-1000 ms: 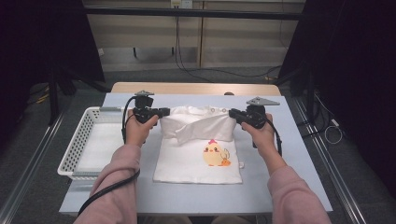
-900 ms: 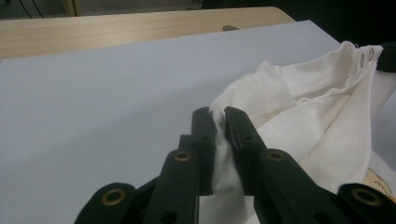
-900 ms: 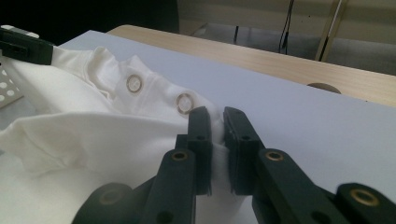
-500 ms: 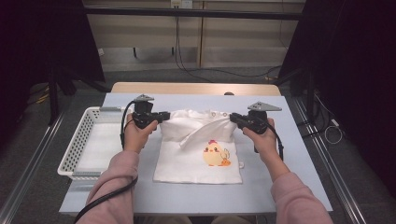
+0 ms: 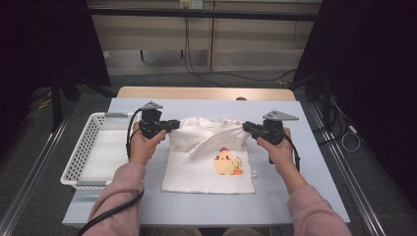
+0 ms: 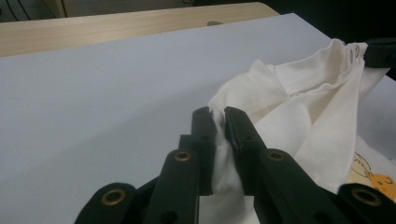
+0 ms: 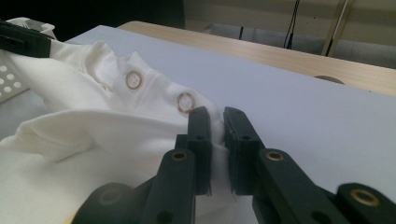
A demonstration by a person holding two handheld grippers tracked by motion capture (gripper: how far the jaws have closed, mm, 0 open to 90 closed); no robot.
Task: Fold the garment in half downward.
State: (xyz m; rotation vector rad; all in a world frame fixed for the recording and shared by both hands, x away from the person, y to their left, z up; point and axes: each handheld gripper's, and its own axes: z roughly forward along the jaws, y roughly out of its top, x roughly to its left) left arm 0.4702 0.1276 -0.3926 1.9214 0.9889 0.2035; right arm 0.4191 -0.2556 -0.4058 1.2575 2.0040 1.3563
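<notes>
A small white cotton baby shirt with a yellow chick print lies on the pale blue counter, just right of a white plastic mesh basket. The left gripper and right gripper each have fingers clamped on the shirt's top corners. Folding appears underway; next, likely carry the top edge toward the hem.

The left gripper is seen from behind its two black jaws, which are clamped on a fold of the white garment. The cloth is bunched to the right and stretched toward a dark gripper tip at the far right edge. A printed chick is partly visible at the lower right. The pale blue table is bordered at its far side by a wooden edge.
</notes>
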